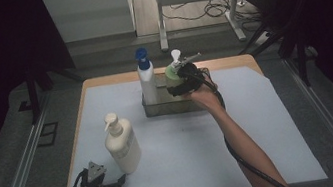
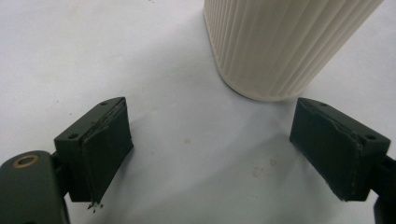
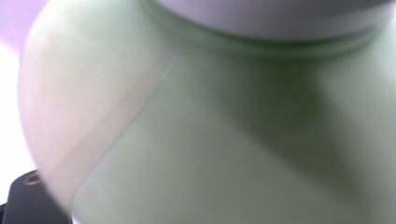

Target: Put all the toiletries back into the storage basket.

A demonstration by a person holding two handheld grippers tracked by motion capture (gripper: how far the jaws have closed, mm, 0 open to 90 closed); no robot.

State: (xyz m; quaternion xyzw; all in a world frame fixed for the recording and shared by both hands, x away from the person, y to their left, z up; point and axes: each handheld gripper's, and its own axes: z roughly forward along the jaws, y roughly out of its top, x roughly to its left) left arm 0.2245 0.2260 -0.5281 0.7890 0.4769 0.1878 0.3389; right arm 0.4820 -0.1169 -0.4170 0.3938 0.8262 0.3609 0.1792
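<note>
Right gripper [image 1: 179, 82] clamped on the green bottle [image 1: 172, 76] at the tray [image 1: 171, 107].

The green bottle stands in the tray's right half, beside the blue-capped bottle [image 1: 146, 79]. Left gripper [image 2: 210, 149] rests at the near table edge, jaws wide apart and empty, just short of the cream bottle [image 2: 280, 42].

The high view is dim, with near-black margins; only the white table [image 1: 184, 156] catches light. The left gripper view is bright and sharp, with soft shadows. The right gripper view is blurred, the pale green bottle [image 3: 224, 140] too close to focus.
</note>
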